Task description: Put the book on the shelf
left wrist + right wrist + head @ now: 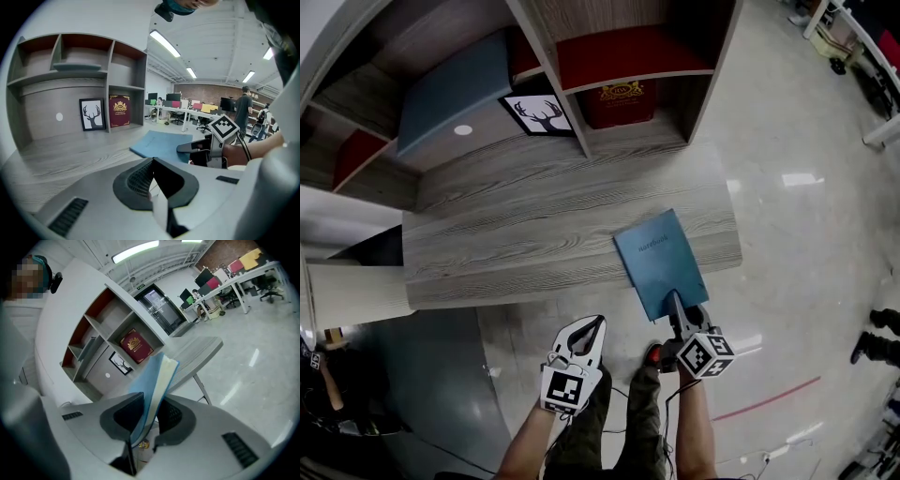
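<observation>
- Jaws of the left gripper are pressed together with nothing between them, held off the tabletop's front edge.
- Jaws of the right gripper clamp the near edge of the blue book, which overhangs the tabletop's right front corner, apart from the shelf behind.

**One word on the blue cover, the rest too small to read**

From where I stand, the only thing I can read is on the blue book: one small word across its cover, which looks like "notebook". The dark red book upright in the shelf bears a gold crest with gold lettering, too small to make out. The cubes on the left gripper and right gripper show black-and-white square code patterns.
</observation>
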`<action>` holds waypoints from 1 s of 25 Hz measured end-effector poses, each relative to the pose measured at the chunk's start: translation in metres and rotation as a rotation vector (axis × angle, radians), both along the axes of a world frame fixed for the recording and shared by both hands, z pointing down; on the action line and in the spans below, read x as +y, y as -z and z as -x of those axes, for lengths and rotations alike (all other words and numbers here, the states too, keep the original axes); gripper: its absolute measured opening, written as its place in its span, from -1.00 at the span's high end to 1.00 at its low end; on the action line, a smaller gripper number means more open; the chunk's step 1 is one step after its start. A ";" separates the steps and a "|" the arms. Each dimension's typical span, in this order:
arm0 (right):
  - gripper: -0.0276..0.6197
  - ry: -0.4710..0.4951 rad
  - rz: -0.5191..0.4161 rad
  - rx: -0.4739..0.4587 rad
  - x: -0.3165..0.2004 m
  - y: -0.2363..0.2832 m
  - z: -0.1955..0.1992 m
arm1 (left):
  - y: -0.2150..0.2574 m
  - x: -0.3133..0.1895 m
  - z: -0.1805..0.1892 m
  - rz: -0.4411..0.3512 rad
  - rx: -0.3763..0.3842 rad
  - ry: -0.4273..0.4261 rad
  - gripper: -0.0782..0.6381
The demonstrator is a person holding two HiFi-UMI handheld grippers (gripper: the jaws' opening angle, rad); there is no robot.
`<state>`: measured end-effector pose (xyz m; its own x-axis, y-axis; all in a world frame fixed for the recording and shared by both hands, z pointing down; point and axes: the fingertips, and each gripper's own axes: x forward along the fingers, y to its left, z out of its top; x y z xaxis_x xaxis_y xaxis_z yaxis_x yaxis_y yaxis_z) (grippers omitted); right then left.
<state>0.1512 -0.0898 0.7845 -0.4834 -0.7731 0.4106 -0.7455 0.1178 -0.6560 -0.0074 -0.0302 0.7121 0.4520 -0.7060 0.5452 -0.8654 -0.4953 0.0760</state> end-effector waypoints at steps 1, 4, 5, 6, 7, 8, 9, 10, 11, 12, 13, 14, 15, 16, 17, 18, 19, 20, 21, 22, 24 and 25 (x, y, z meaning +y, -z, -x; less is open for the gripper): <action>0.64 -0.001 -0.005 0.002 0.000 0.004 0.001 | 0.004 0.000 0.001 -0.008 -0.003 0.001 0.76; 0.70 0.005 -0.029 0.015 0.001 0.017 0.005 | 0.017 0.001 0.006 -0.028 -0.003 0.012 0.76; 0.71 0.011 -0.040 0.026 0.001 0.022 0.006 | 0.021 0.001 0.008 -0.032 -0.003 0.016 0.76; 0.71 0.019 -0.051 0.038 0.001 0.028 0.008 | 0.025 0.002 0.010 -0.036 -0.002 0.022 0.76; 0.72 0.025 -0.061 0.048 0.002 0.033 0.009 | 0.030 0.003 0.011 -0.041 0.000 0.028 0.76; 0.72 0.029 -0.070 0.055 0.002 0.038 0.010 | 0.035 0.004 0.013 -0.046 0.001 0.033 0.76; 0.72 0.030 -0.078 0.062 0.002 0.043 0.010 | 0.040 0.004 0.014 -0.051 0.004 0.038 0.76; 0.72 0.028 -0.085 0.067 0.003 0.049 0.010 | 0.045 0.005 0.015 -0.058 0.007 0.042 0.76; 0.72 0.026 -0.093 0.072 0.004 0.054 0.010 | 0.051 0.006 0.016 -0.067 0.011 0.046 0.76; 0.72 0.024 -0.101 0.078 0.005 0.059 0.009 | 0.057 0.006 0.017 -0.077 0.014 0.048 0.76; 0.72 0.022 -0.109 0.086 0.006 0.065 0.008 | 0.063 0.007 0.018 -0.086 0.016 0.050 0.76; 0.72 0.021 -0.117 0.094 0.008 0.071 0.007 | 0.069 0.009 0.018 -0.093 0.018 0.051 0.76; 0.72 0.019 -0.126 0.101 0.010 0.077 0.006 | 0.074 0.010 0.019 -0.100 0.020 0.052 0.76; 0.72 0.017 -0.135 0.107 0.013 0.083 0.005 | 0.080 0.012 0.020 -0.107 0.022 0.054 0.76; 0.72 0.015 -0.145 0.110 0.016 0.090 0.003 | 0.086 0.014 0.020 -0.115 0.024 0.055 0.76; 0.72 0.012 -0.157 0.113 0.019 0.098 0.001 | 0.093 0.015 0.021 -0.126 0.025 0.056 0.76; 0.72 0.010 -0.171 0.115 0.022 0.106 -0.001 | 0.100 0.017 0.021 -0.138 0.025 0.054 0.76; 0.73 0.007 -0.186 0.117 0.024 0.116 -0.003 | 0.107 0.019 0.021 -0.150 0.025 0.053 0.76; 0.72 0.005 -0.202 0.119 0.027 0.126 -0.005 | 0.114 0.020 0.021 -0.162 0.028 0.053 0.76; 0.72 0.003 -0.219 0.123 0.029 0.137 -0.007 | 0.122 0.022 0.021 -0.174 0.032 0.055 0.76; 0.72 -0.003 -0.252 0.132 0.036 0.159 -0.011 | 0.138 0.026 0.020 -0.196 0.041 0.060 0.76; 0.72 -0.005 -0.268 0.137 0.040 0.171 -0.014 | 0.146 0.029 0.019 -0.206 0.044 0.062 0.76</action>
<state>0.1647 -0.0496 0.6140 -0.4335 -0.8650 0.2525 -0.8258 0.2692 -0.4957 -0.0268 -0.0012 0.5664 0.4240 -0.8277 0.3677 -0.8930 -0.4498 0.0170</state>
